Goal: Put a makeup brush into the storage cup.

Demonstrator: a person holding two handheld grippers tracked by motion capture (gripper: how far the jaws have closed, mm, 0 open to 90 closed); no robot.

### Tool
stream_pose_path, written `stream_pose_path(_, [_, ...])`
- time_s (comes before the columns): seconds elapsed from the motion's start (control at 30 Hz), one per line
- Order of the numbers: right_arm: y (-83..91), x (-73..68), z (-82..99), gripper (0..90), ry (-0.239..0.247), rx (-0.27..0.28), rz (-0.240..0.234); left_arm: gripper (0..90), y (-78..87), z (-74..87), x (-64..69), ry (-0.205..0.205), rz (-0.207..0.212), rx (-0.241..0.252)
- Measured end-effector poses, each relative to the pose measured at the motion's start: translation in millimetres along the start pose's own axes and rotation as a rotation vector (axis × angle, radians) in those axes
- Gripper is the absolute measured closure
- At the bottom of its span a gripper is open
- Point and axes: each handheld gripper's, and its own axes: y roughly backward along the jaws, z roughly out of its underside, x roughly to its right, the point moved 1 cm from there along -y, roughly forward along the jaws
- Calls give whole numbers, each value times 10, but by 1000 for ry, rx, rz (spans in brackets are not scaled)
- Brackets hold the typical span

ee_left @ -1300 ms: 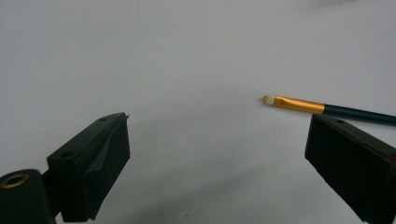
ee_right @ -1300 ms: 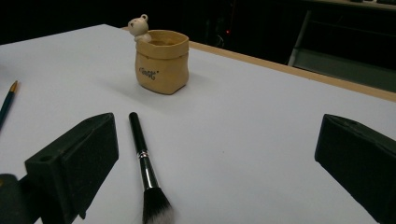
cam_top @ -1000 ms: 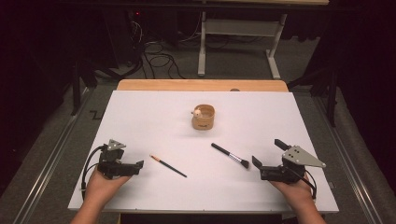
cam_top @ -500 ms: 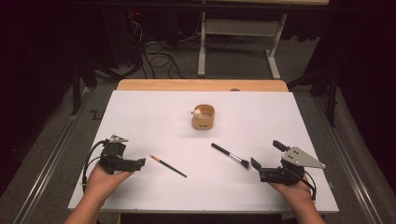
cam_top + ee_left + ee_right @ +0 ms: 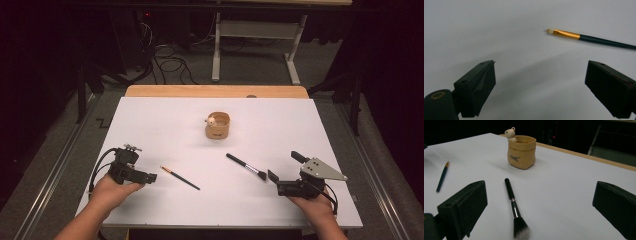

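High view. A white table [image 5: 150,120] carries a tan bag-shaped holder [image 5: 217,126] with a small bear figure at its rim, near the middle and towards the far side. A thin green brush [image 5: 180,178] with a gold ferrule lies near-left of centre; a black powder brush [image 5: 246,167] lies near-right of centre, bristles towards the near right. The left gripper [image 5: 150,176] sits just left of the thin brush, its tips close to the brush's gold end but apart from it. The right gripper [image 5: 282,172] rests just right of the powder brush's bristles.

Left gripper view. The jaws stand wide and hold nothing; the thin green brush [image 5: 589,38] lies beyond and to the right of them, pale tip pointing left.

Right gripper view. The jaws stand wide and empty; the powder brush [image 5: 515,207] lies between and ahead of them, with the holder [image 5: 522,152] farther off.

Step in hand, as judged: approach to a first pick-up. The next move calls for carrying the left jaws over the thin handle, lowering to the table and closing squarely across it.
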Motion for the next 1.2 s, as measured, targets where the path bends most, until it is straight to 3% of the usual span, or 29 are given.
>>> stream_pose_path(0.33, [-13,-21,7,1,7,-2,-13,168,-123,-81,149,-34,3,-124])
stream_pose_path(0.57, [-11,-25,10,1,13,-3,-14,140,-176,-136,223,0,18,-139])
stream_pose_path(0.77, [-11,-25,14,1,14,-4,-15,129,-203,-174,276,20,40,-183])
stream_pose_path(0.97, [-12,-34,13,1,15,-5,-14,84,-252,-225,382,35,44,-221])
stream_pose_path(1.1, [-10,-36,14,1,15,-7,-13,76,-306,-265,471,23,37,-244])
stream_pose_path(1.2, [-7,-34,14,1,17,-5,-15,77,-349,-300,527,40,32,-246])
